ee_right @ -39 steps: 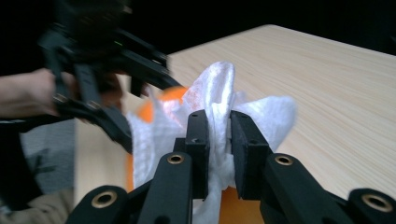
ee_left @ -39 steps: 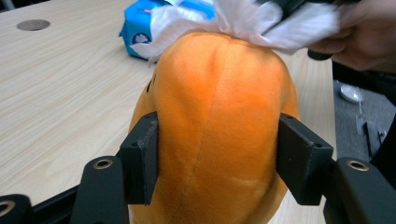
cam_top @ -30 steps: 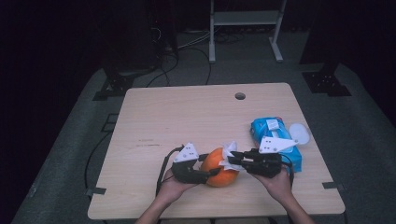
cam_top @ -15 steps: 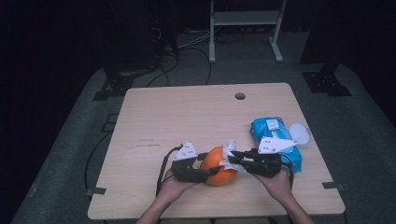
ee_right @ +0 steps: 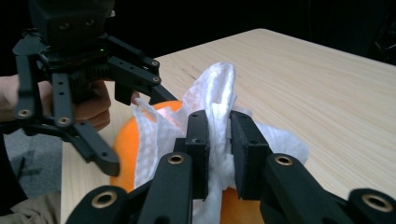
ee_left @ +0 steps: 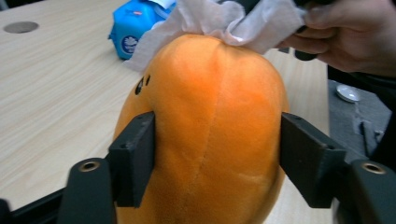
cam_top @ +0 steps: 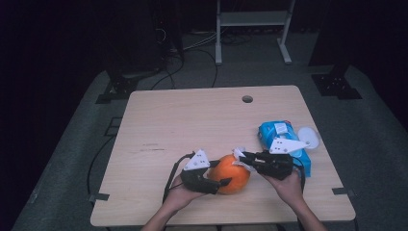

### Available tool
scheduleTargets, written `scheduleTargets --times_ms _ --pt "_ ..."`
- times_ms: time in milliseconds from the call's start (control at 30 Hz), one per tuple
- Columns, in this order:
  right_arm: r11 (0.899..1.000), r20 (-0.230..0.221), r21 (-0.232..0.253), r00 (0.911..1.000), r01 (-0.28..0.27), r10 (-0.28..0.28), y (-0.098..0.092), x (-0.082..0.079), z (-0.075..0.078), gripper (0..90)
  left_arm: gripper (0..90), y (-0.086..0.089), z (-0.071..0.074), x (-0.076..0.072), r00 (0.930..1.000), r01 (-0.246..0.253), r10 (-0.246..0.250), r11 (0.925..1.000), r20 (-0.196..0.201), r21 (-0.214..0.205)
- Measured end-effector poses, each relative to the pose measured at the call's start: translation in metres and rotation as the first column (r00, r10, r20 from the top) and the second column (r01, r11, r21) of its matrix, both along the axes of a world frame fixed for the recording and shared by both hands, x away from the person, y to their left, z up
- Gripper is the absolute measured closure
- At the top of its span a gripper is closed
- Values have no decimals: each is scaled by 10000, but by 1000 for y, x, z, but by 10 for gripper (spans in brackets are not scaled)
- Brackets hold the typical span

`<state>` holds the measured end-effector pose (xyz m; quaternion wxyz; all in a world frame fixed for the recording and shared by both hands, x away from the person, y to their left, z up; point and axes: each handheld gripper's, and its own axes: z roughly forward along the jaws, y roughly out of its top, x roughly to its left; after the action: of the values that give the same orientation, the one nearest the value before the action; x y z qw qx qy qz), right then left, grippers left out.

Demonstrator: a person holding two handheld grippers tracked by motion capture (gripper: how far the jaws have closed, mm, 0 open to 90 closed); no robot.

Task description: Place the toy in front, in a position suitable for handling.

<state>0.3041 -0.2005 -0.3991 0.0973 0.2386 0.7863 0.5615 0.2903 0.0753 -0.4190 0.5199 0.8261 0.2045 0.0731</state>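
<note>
Biggest change is the left claw (ee_left: pixel 212 158): its jaws have just been opening around the orange plush toy (ee_left: pixel 205 126), which sits between them. In the left gripper view the left pad touches the plush and there's a sliver of gap at the right pad. The right claw (cam_top: pixel 243 159) with its white tissue (ee_right: pixel 215 93) barely shifts, if at all.
</note>
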Motion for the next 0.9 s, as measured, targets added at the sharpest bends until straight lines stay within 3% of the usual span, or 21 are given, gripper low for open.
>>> scheduleTargets --times_ms 200,267,333,433,533,600,700,900 --pt "9973 476 -43 9962 -733 734 22 -13 8 773 343 -3 -1 -3 9999 -129 129 9999 51 58" --pt "9972 597 -248 9957 -700 714 24 -14 8 774 341 -2 -1 -3 9999 -66 65 9999 80 91" --pt "9979 393 -129 9972 -633 638 20 -10 6 775 328 -1 -1 -2 10000 85 -84 9999 40 -96" --pt "9984 228 -77 9982 -552 553 15 -6 3 775 257 0 -2 0 9998 197 -198 9993 -13 -310" --pt "9988 371 -271 9985 -396 406 12 -7 4 775 146 0 -5 6 9995 -38 35 10000 -301 -85" --pt "9988 418 -356 9985 -343 358 11 -7 5 775 208 0 -10 6 9989 89 -101 9996 -451 -261" --pt "9987 456 -388 9983 -338 355 11 -7 5 774 288 -2 -8 2 9998 186 -186 9998 -98 -24" --pt "9988 311 -311 9988 -379 388 12 -6 4 774 245 0 -10 5 9991 363 -366 9993 -216 -124"
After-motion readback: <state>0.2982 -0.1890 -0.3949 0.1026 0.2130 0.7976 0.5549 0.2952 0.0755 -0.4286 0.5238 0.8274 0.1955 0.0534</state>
